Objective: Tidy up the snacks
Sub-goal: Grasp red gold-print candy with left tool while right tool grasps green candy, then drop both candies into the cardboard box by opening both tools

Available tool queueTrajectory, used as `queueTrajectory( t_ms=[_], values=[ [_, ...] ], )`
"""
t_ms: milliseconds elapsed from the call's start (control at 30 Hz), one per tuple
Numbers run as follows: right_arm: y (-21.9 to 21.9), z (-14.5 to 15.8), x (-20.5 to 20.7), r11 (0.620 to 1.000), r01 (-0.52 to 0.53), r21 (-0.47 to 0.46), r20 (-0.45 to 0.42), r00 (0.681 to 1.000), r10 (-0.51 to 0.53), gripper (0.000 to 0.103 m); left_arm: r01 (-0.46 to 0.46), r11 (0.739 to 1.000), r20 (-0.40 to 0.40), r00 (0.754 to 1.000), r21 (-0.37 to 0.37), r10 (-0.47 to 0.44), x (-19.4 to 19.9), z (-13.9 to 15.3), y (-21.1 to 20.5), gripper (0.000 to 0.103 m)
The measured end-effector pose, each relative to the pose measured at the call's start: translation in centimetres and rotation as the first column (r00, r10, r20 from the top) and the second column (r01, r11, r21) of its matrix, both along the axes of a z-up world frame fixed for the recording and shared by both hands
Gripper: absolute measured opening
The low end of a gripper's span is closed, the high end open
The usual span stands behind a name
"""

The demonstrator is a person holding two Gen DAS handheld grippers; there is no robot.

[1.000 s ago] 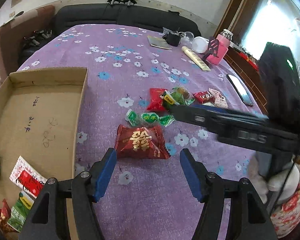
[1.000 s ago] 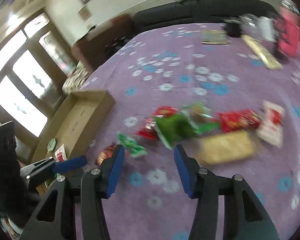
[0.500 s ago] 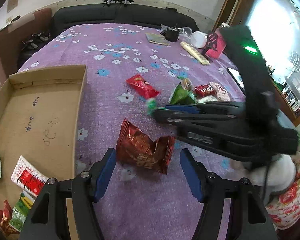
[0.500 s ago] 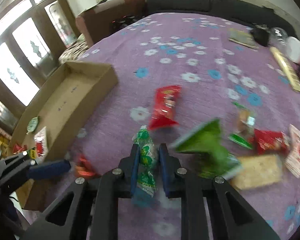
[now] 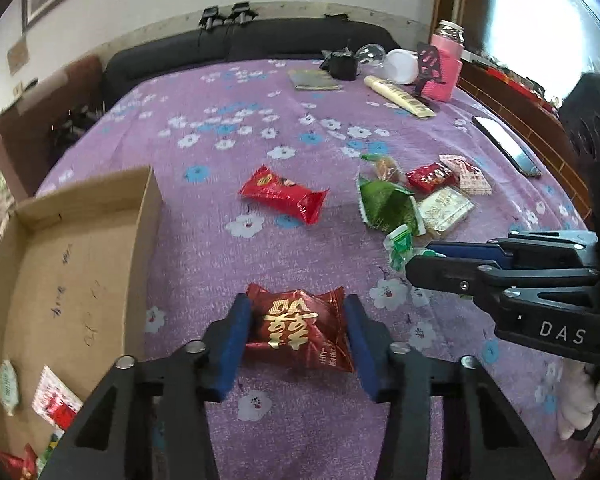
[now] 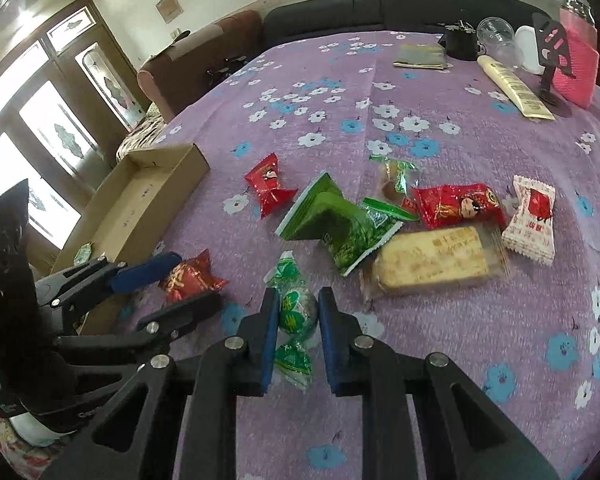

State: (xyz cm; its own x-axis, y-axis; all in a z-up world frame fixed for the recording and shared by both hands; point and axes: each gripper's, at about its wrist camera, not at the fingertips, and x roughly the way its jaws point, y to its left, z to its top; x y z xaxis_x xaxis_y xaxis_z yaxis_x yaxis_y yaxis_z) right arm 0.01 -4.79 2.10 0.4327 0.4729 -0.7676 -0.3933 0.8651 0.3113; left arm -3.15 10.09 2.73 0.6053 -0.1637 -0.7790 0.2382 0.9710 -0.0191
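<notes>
Only the left wrist view showed the cardboard box's near end, holding a few packets. The left gripper clamped the dark red candy, lifted since half a second before. The right gripper still pinched the green candy above the tablecloth.

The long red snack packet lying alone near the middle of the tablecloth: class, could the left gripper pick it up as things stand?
Probably not yet. The left gripper is already shut on the dark red packet, so it has no free grip. The long red packet itself lies uncovered on the cloth ahead.
</notes>
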Motion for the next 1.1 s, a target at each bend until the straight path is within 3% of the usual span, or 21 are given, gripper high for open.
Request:
queueTrajectory(
  t_ms=[167, 233, 467, 500, 600, 733, 767, 800, 933, 1100],
  values=[
    [-0.2, 0.2, -0.8, 1.000, 0.002, 0.013, 0.007, 1.000, -0.002, 0.019, 0.032, 0.999, 0.000, 0.999, -0.001, -0.032, -0.4, 0.4, -0.2, 0.040],
    [-0.4, 0.4, -1.2, 1.000, 0.001, 0.017, 0.011, 1.000, -0.001, 0.019, 0.042, 0.998, 0.004, 0.999, -0.037, -0.042, -0.8, 1.1, -0.1, 0.038],
    [-1.0, 0.9, -2.2, 1.000, 0.009, 0.017, 0.024, 1.000, -0.009, 0.019, 0.062, 0.997, 0.031, 0.998, -0.053, -0.060, -2.1, 2.2, -0.3, 0.040],
    [-1.1, 0.9, -2.3, 1.000, 0.012, 0.018, 0.023, 1.000, -0.012, 0.019, 0.054, 0.998, 0.028, 0.998, -0.040, -0.053, -1.9, 2.1, -0.3, 0.041],
    [-1.4, 0.7, -2.6, 0.999, 0.022, 0.026, 0.016, 1.000, -0.023, 0.019, 0.042, 0.999, -0.017, 0.999, -0.020, -0.042, -0.7, 0.8, -0.5, 0.059],
    [-1.7, 0.8, -3.0, 0.999, 0.027, 0.028, 0.014, 1.000, -0.027, 0.019, 0.060, 0.998, -0.060, 0.996, 0.018, -0.058, 0.1, -1.3, -1.3, 0.061],
    [-1.8, 0.8, -3.1, 0.999, 0.027, 0.028, 0.014, 1.000, -0.027, 0.019, 0.071, 0.997, -0.040, 0.997, 0.029, -0.070, -0.3, -1.4, -1.5, 0.059],
    [-1.9, 0.9, -3.2, 0.999, 0.028, 0.026, 0.015, 0.999, -0.028, 0.019, 0.084, 0.996, -0.039, 0.996, 0.023, -0.083, -0.5, -1.5, -1.7, 0.047],
    [-2.1, 1.3, -3.4, 0.999, 0.036, 0.022, 0.019, 0.999, -0.036, 0.019, 0.092, 0.995, -0.025, 0.995, -0.042, -0.093, -1.3, -0.9, -1.2, 0.033],
    [-1.4, 2.2, -3.7, 0.999, 0.025, 0.034, 0.028, 0.999, -0.026, 0.019, 0.071, 0.978, -0.007, 0.997, -0.195, -0.073, -2.9, 1.6, 1.7, 0.033]
  ],
)
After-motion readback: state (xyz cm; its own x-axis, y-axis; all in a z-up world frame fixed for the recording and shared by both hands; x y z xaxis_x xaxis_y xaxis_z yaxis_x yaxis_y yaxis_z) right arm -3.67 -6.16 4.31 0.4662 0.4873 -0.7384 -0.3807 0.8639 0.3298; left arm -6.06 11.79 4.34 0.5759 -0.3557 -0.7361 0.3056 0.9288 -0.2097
